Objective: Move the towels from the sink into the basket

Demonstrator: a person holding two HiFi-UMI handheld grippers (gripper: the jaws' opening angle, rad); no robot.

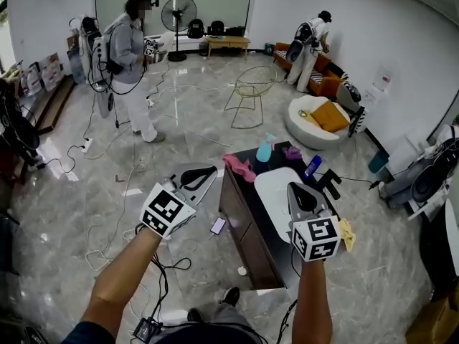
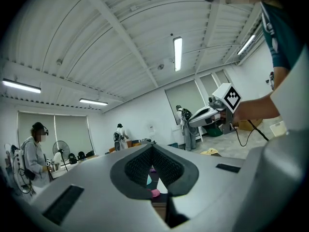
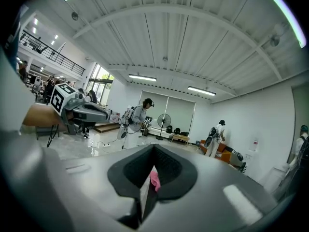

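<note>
While left gripper (image 1: 209, 170) and right gripper (image 1: 297, 190) are held closed and empty, jaws are best opened before the pink towel (image 1: 239, 167) by the sink (image 1: 276, 192) is neared.

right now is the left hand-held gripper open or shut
Shut: left hand-held gripper, jaws touching at the tips, nothing between them.

Glossy stone-look floor (image 1: 193, 117), dark wooden cabinet (image 1: 240, 224) (pink cloth towel (image 1: 239, 167))

The left forearm (image 1: 123, 272) and right forearm (image 1: 314, 301) reach forward. The left hand-held gripper (image 1: 206, 173) and right hand-held gripper (image 1: 297, 189) point roughly level, well apart, jaws together.
</note>
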